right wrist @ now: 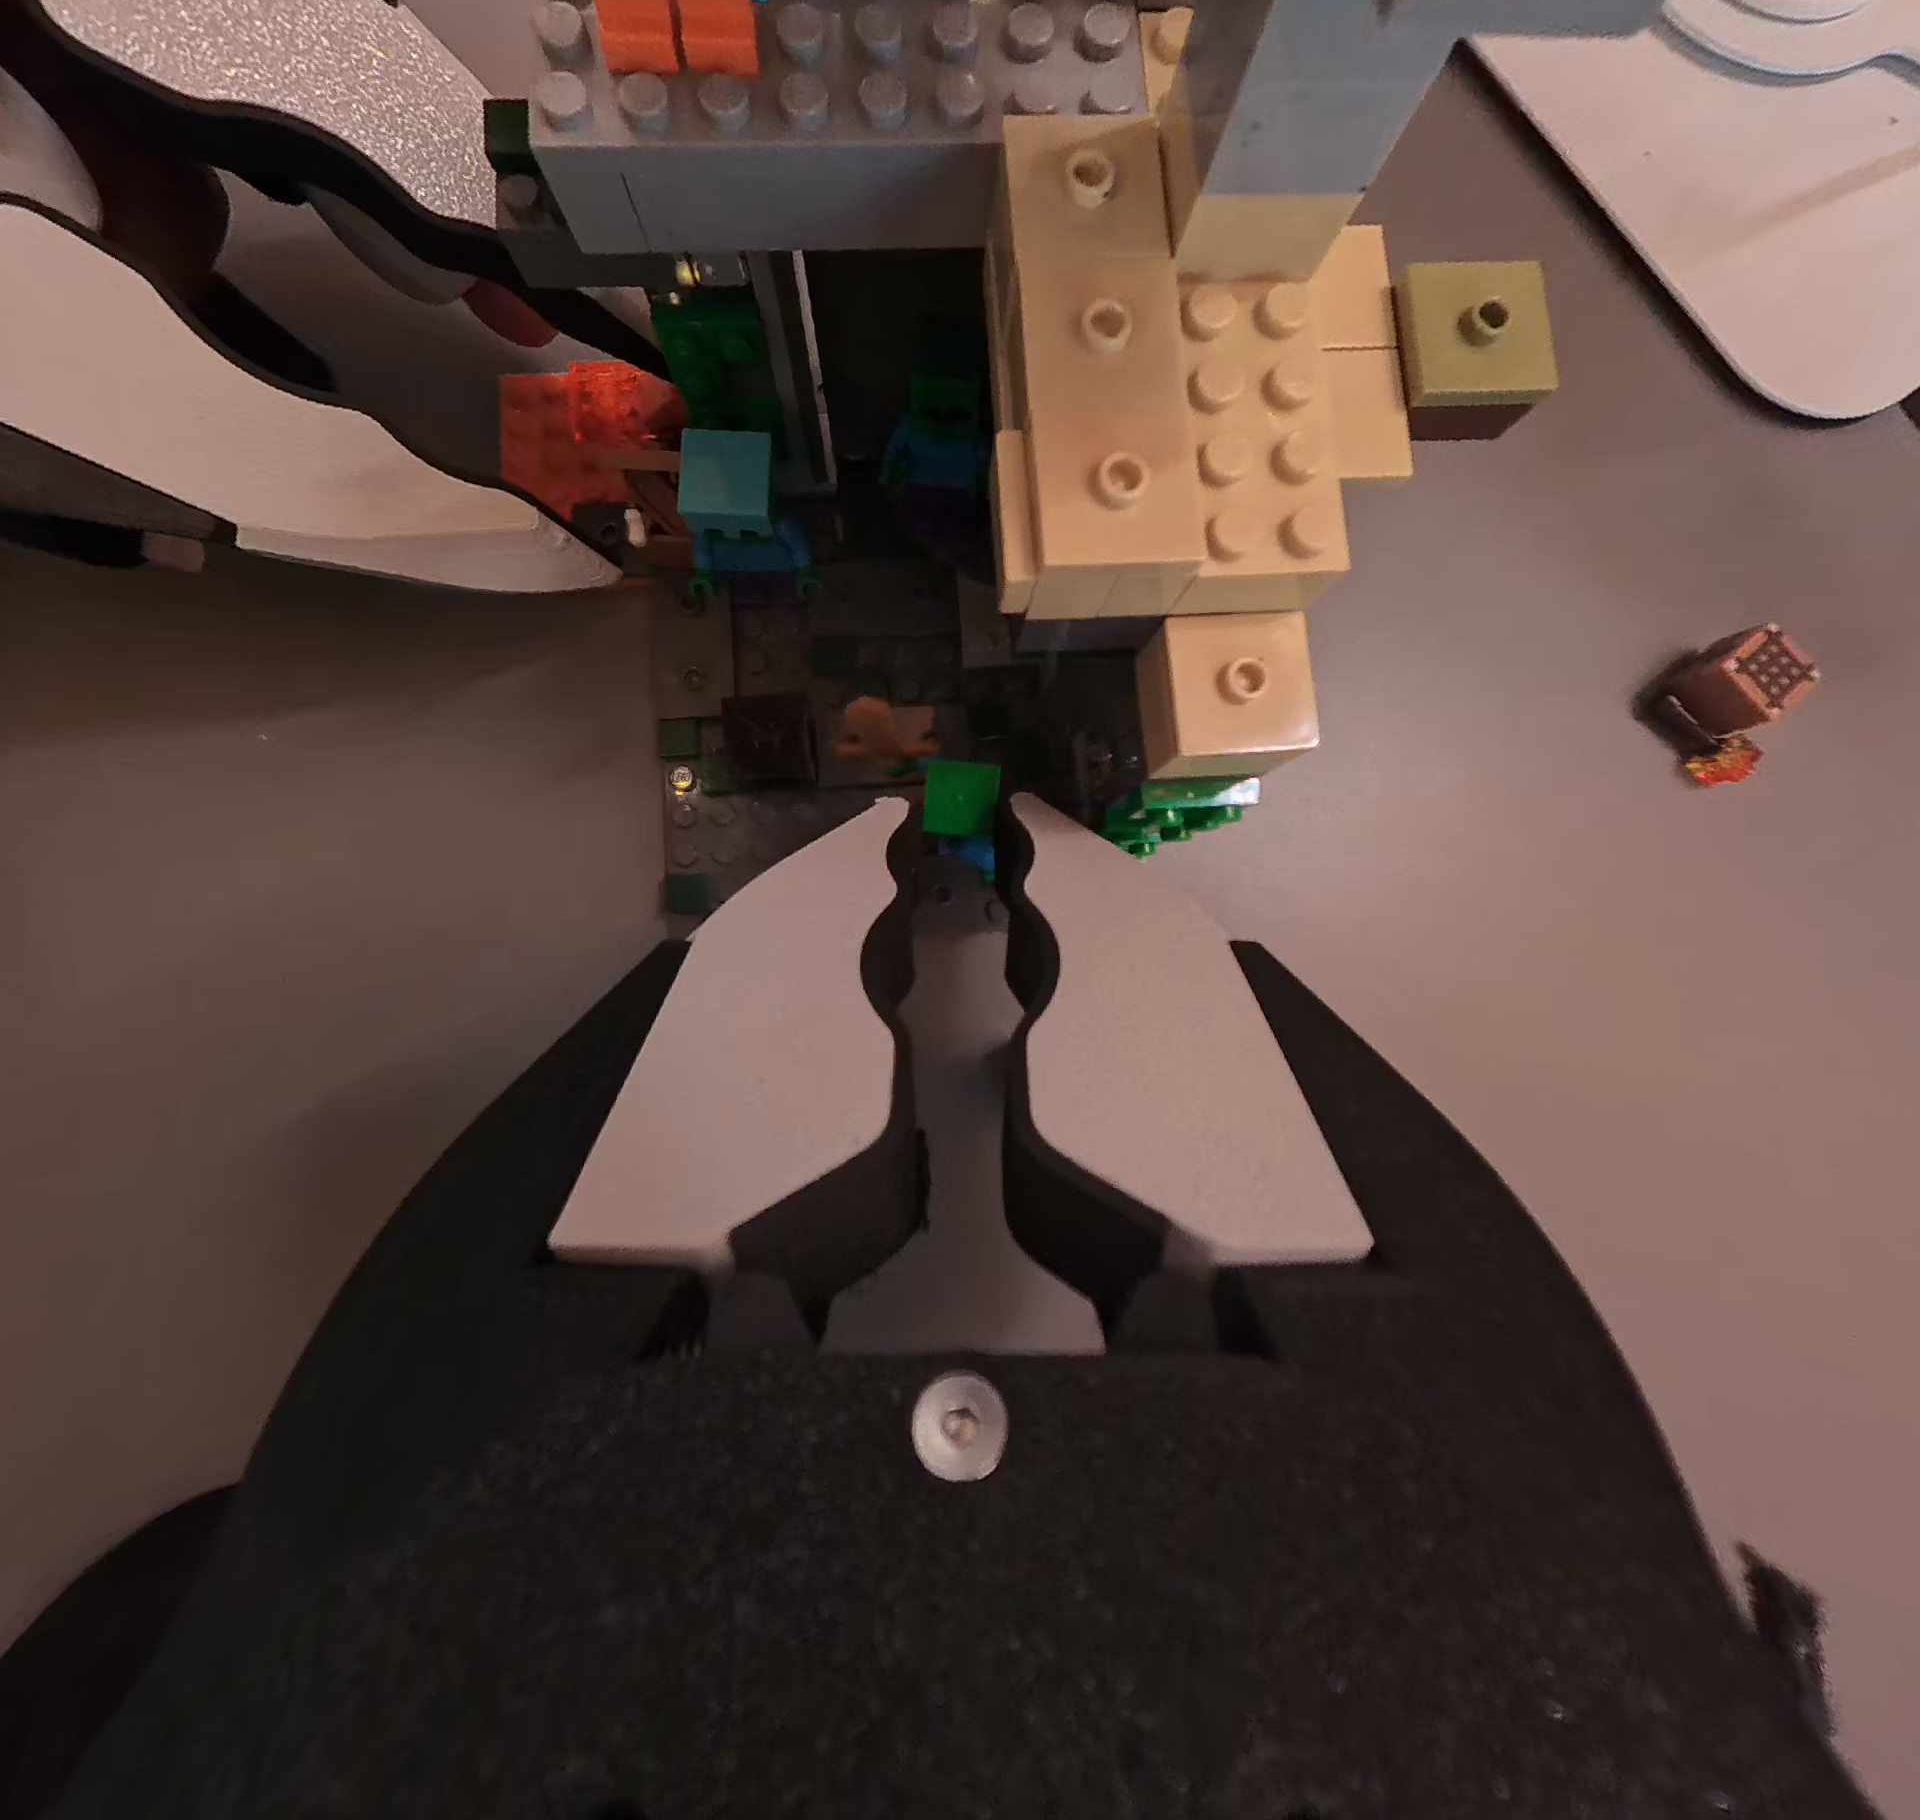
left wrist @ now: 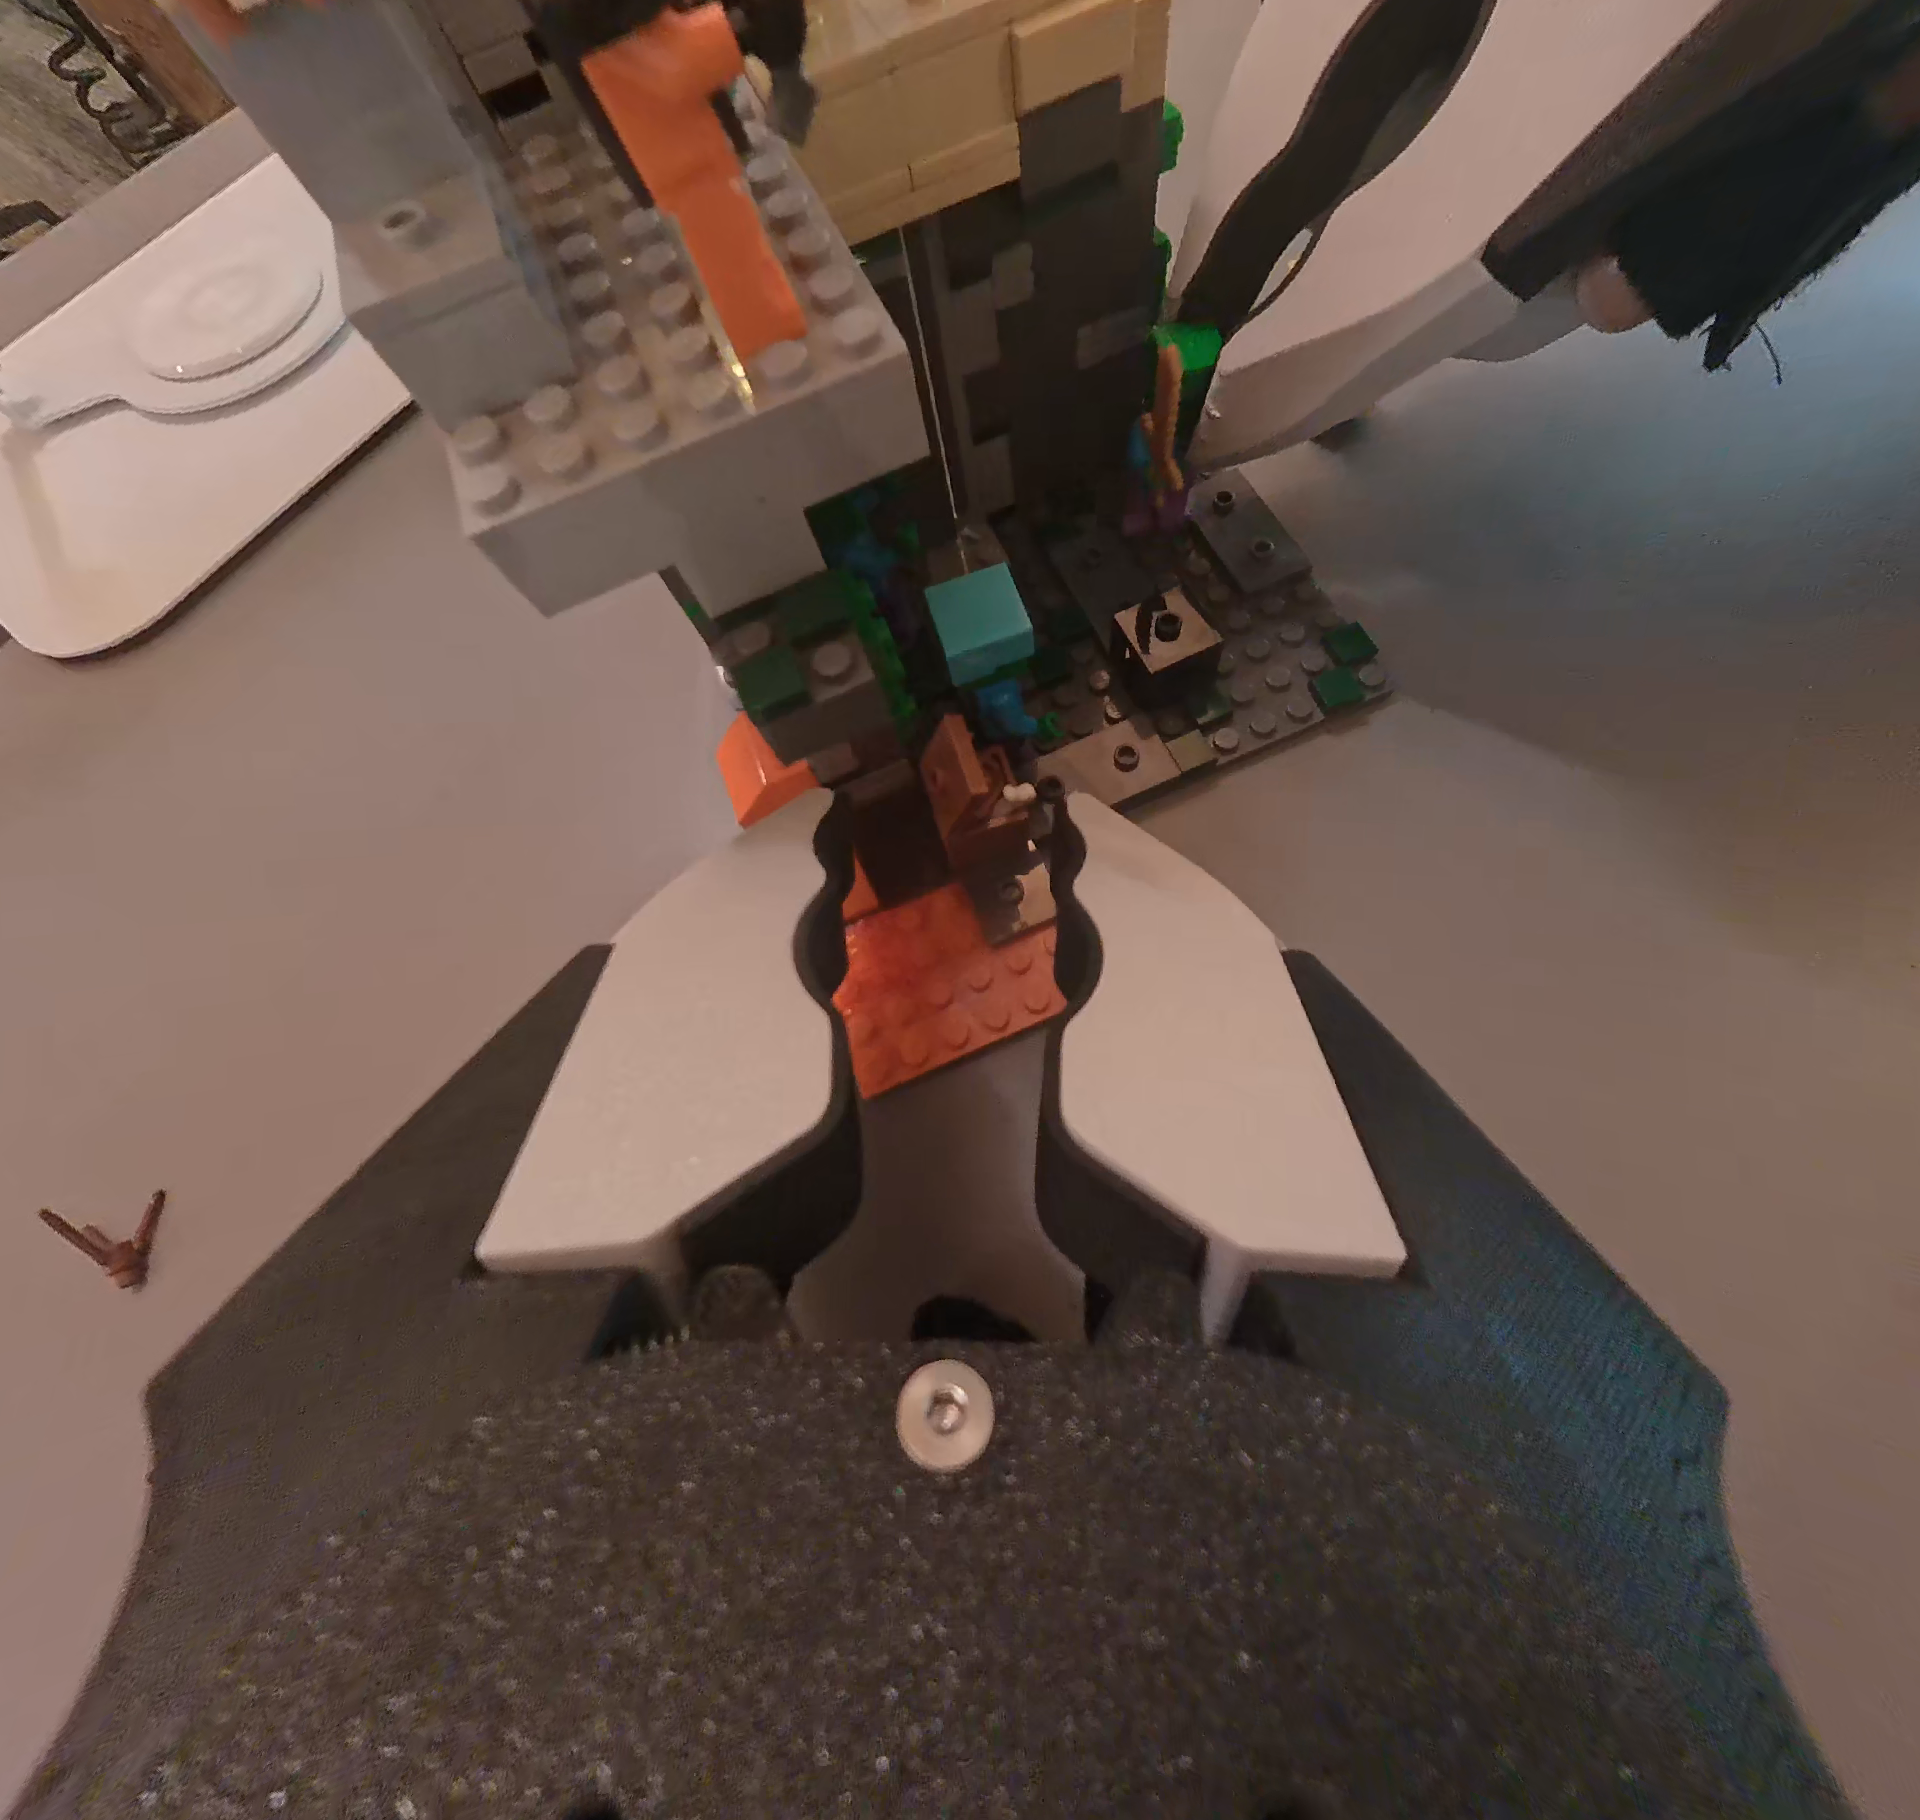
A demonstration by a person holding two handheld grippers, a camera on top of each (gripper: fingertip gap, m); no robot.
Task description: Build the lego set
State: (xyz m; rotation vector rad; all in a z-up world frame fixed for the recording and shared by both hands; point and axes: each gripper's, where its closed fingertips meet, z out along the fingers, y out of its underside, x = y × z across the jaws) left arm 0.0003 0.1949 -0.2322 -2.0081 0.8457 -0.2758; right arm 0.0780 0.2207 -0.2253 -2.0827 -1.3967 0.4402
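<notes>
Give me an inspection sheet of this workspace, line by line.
Surface: plain grey table.
Job's things: tall lego build on a dark studded baseplate; orange plate at its near corner.
Clutter: small brown lego pieces lying loose; brown block assembly apart from the build; white tray behind.
Grippers: left tongs closed around the brown part on the orange plate; right tongs around a green-headed figure on the baseplate.
Cables: nothing seen on the table.
Surroundings: dark, blurred background at top left.
</notes>
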